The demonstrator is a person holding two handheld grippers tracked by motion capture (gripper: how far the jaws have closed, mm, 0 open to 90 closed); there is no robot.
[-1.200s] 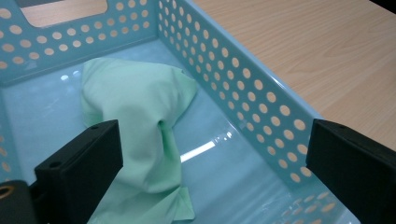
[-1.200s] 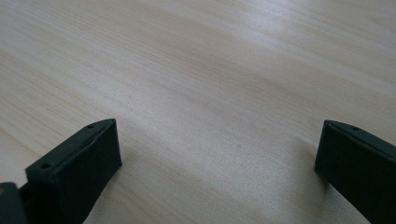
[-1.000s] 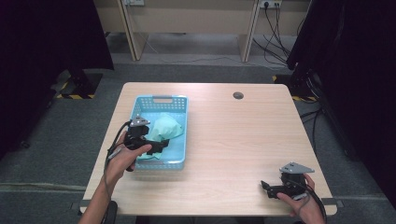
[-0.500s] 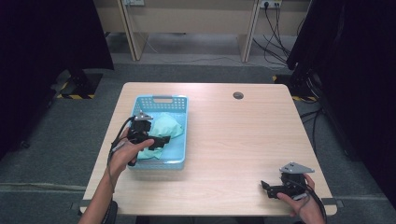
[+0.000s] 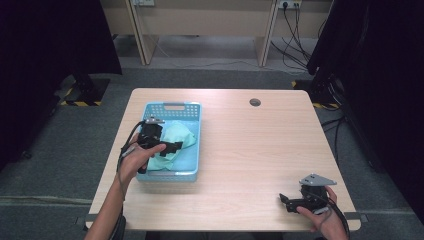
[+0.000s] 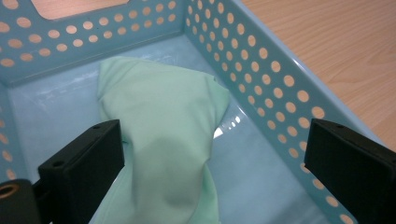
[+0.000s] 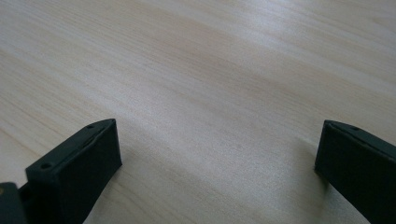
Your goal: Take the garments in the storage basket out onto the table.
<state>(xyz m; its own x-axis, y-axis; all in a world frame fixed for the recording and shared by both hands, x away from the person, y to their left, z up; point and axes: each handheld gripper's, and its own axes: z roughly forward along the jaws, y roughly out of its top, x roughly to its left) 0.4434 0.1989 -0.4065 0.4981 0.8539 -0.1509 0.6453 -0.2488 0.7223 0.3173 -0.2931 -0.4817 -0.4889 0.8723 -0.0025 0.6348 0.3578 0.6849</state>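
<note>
Green cloth [image 6: 163, 140] lies in basket [image 6: 280, 88] between left tool's [image 6: 212, 172] spread jaws.

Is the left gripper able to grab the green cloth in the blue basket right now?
Probably yes. The left gripper hangs inside the blue basket with its jaws wide open, and the green cloth lies between them with nothing covering it.

Left gripper [image 5: 167, 148] covers part of green cloth [image 5: 175, 142] in high view; cloth's near end cut off at bottom edge in left gripper view; basket [image 6: 261, 70] corners cropped.
</note>
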